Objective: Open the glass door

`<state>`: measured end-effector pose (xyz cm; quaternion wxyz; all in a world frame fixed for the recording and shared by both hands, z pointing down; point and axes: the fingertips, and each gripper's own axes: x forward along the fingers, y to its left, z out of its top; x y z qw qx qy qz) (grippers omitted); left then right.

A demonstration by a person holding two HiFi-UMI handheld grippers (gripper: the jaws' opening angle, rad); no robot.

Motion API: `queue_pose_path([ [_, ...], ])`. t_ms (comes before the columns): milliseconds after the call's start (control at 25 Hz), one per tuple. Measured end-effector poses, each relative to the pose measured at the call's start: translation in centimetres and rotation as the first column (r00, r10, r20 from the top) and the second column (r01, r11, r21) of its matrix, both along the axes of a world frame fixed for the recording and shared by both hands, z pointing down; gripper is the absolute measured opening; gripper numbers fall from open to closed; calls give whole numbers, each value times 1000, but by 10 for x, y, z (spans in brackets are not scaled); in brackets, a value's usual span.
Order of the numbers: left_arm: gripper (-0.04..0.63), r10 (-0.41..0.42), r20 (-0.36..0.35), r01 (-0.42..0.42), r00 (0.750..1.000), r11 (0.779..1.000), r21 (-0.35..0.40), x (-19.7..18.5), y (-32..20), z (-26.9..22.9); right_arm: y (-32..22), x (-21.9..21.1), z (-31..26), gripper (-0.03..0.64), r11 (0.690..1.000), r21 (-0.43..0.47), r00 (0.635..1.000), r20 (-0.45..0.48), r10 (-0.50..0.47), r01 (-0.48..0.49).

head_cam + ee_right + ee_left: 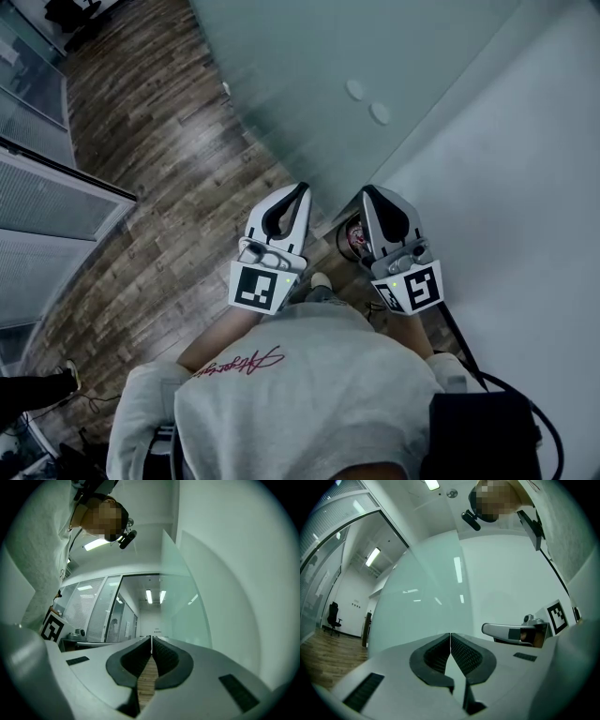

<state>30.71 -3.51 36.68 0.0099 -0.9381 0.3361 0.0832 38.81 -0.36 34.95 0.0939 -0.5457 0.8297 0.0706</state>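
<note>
Head view: left hand-held gripper (301, 189), right hand-held gripper (368, 191) abreast, both closed, empty, toward glass door (309, 75).

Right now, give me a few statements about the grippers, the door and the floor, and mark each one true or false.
1. The left gripper has its jaws together. True.
2. The right gripper is clamped on the door. False: its jaws are together with nothing between them, and it is clear of the glass.
3. The floor is wood plank. True.
4. A chair lies tipped over right beside the grippers. False: it stands upright, far off at the left of the left gripper view.
</note>
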Motion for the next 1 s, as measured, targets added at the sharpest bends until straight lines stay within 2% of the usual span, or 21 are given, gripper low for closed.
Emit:
queue_pose_path([
  [280,17,-1,0,1,1000,1000,4,-12,3,2,-2,-6,4,23,999,-21,1000,3,30,-30],
  [1000,17,-21,-33,21,999,1000,8,-20,-1,-2,-8,-19,12,23,998,-56,1000,-3,8,-8],
])
